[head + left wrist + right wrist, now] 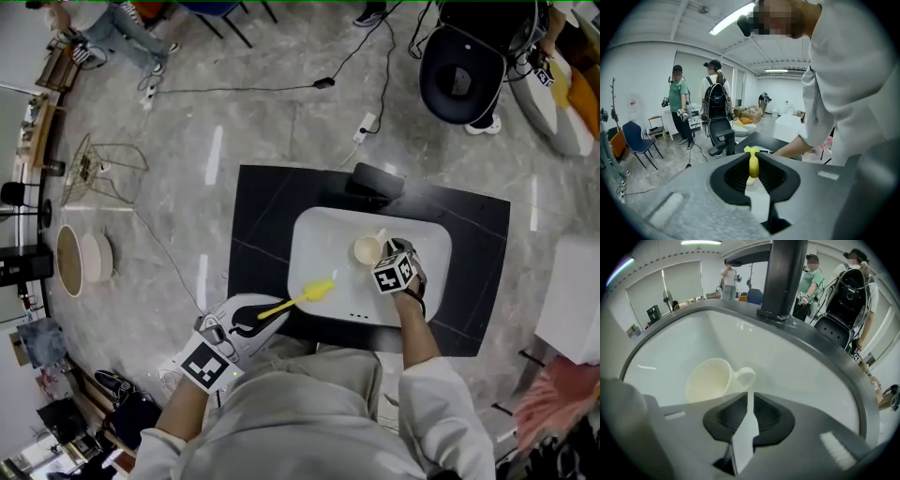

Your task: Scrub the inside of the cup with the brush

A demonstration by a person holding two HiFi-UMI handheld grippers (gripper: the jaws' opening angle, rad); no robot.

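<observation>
— White sink [801, 376] below us; the cup [710, 380] lies sideways inside, our right gripper [750, 395] just beside its handle, jaws narrowed to a slit, empty.
— And our left gripper [753, 174] clamps the brush [753, 161], well apart from the cup. We should probably steady the cup first, then scrub.

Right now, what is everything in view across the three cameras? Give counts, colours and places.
cup: one, cream, inside the sink
brush: one, yellow, over the sink's near left rim
sink: one, white, set in the counter
counter: one, black, in front of the person
faucet: one, black, at the sink's far rim
office chair: one, black, on the floor beyond the counter
bystanders: at least two, standing in the room behind
left tongs: closed on the brush handle
right tongs: narrow gap, nothing between, tips just short of the cup's handle
</observation>
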